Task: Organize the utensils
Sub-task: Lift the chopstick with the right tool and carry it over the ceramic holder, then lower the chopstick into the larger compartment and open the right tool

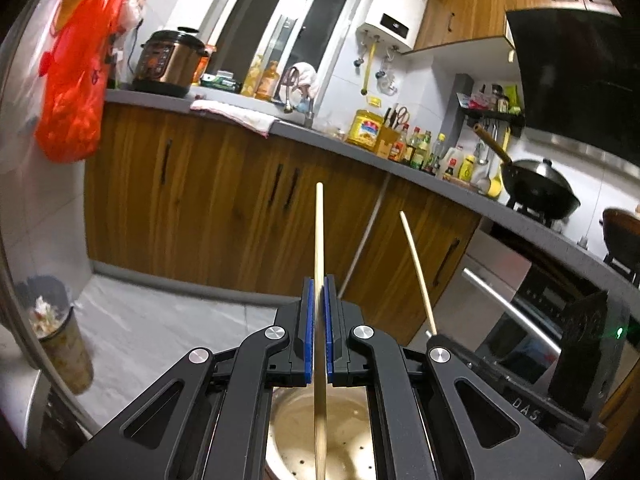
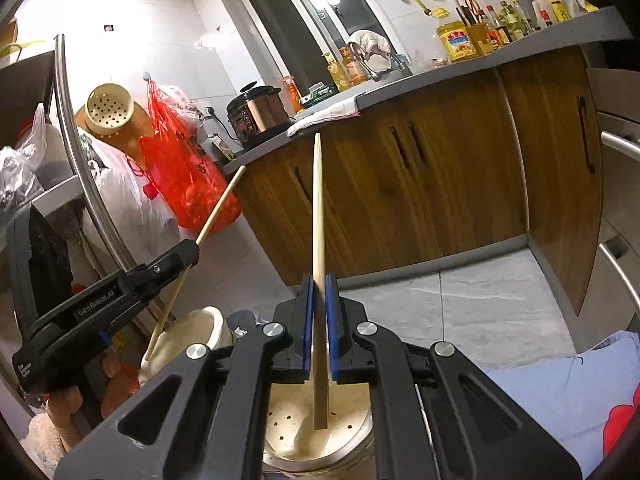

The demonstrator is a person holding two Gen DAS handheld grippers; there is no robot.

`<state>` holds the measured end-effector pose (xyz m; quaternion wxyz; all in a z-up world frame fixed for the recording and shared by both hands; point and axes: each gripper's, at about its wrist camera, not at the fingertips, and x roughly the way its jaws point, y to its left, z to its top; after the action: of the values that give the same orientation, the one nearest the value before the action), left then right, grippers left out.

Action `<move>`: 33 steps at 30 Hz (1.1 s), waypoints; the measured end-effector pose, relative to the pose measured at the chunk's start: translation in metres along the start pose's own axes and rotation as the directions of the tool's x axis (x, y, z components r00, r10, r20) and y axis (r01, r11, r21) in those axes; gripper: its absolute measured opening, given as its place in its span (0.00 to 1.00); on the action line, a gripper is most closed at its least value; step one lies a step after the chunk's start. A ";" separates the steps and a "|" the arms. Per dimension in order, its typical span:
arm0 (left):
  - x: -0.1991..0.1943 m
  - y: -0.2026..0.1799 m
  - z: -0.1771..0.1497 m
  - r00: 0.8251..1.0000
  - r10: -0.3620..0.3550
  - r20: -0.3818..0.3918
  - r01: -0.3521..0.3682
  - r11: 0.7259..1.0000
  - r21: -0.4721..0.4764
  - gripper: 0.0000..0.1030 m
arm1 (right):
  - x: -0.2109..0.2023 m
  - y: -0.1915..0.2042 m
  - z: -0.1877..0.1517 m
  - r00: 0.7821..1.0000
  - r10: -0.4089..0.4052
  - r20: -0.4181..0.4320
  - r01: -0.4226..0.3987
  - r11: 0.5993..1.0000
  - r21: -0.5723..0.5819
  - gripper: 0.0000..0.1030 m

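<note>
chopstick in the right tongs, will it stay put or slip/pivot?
The chopstick looks stiff and light. Smooth and tapered, pinched at one narrow spot by the right tongs, so it may pivot or slide. Likely rolls if laid down.

Grey countertop (image 1: 224, 109) under pressure cooker (image 1: 166, 62)

**Lettering on the two grippers**

The left gripper (image 2: 191, 254), seen from the right wrist, carried "GenRobot.AI" in pale letters along its black body. Small print near its rear end was too fine to read. The right gripper (image 1: 434, 334), seen from the left wrist, showed "DAS" on its black side. Bottle labels on the worktop (image 1: 360, 152) were illegible.
</note>
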<state>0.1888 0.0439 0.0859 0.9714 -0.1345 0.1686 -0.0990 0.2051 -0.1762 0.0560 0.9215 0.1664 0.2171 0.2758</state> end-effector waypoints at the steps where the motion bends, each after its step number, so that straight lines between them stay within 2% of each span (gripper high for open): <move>1: -0.001 -0.001 -0.002 1.000 0.006 0.004 -0.006 1.000 0.012 0.05 | 0.000 0.001 -0.002 1.000 -0.004 -0.002 0.004 1.000 -0.006 0.06; 4: -0.005 -0.003 -0.005 1.000 0.018 0.022 -0.019 0.999 0.042 0.05 | 0.000 0.002 -0.005 1.000 -0.011 -0.006 0.011 1.000 -0.019 0.06; 15: -0.020 -0.005 -0.011 1.000 0.004 0.001 -0.004 0.997 0.080 0.05 | -0.013 0.002 -0.014 0.999 -0.017 -0.032 0.016 0.999 -0.039 0.06; 24: -0.024 -0.005 -0.020 0.995 0.016 -0.098 -0.007 0.995 0.097 0.05 | -0.024 0.012 -0.026 0.997 -0.032 -0.067 0.027 0.996 -0.082 0.06; 28: -0.027 -0.009 -0.022 0.993 0.030 -0.111 -0.015 0.991 0.130 0.05 | -0.025 0.013 -0.030 0.994 -0.046 -0.095 0.039 0.996 -0.079 0.06; 33: -0.028 -0.007 -0.023 0.991 0.026 -0.129 -0.010 0.992 0.125 0.05 | -0.024 0.016 -0.031 0.993 -0.050 -0.109 0.041 0.996 -0.082 0.06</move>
<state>0.1539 0.0382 0.0756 0.9656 -0.0655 0.2265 -0.1093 0.1646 -0.1718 0.0444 0.9199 0.1092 0.2605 0.2720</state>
